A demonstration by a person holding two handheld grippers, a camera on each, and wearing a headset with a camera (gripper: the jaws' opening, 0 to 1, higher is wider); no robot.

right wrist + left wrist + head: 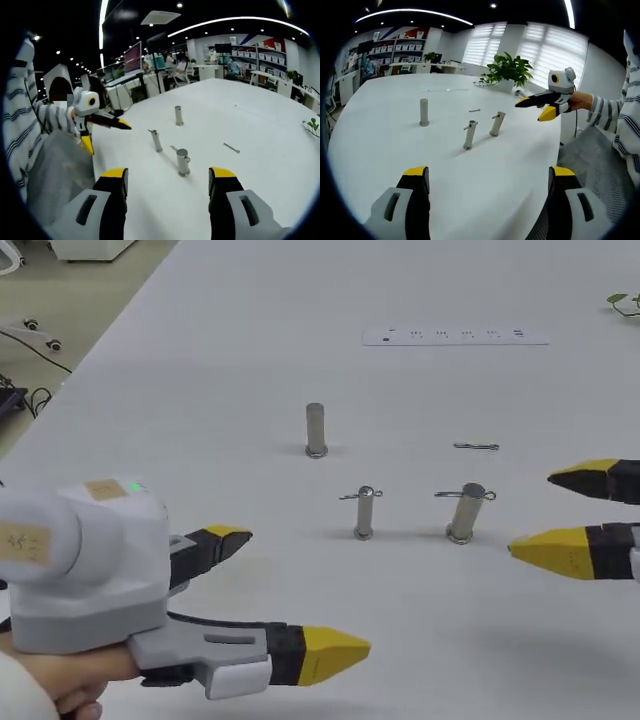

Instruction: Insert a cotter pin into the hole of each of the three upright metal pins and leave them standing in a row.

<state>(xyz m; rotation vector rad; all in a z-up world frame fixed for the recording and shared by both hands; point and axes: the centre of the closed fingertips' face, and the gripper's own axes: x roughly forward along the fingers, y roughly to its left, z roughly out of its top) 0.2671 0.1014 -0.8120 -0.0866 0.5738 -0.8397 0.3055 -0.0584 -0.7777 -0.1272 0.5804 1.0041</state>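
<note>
Left gripper (305, 590) and right gripper (531, 513) hold yellow-tipped jaws wide — cylindrical metal pins (365, 515) between.

Readable text: none to be made out in any view.
White strip (455, 336): flat on the far part of the table (200, 370), carrying small groups of dark marks, too small to read (print or sockets, cannot tell).
Tan stickers (24, 542): two, on the white housing of the left gripper (309, 589), with faint scrawls, illegible.
Wall panels (400, 33): red and blue, above the shelves in the left gripper view, blurred, no letters legible.
</note>
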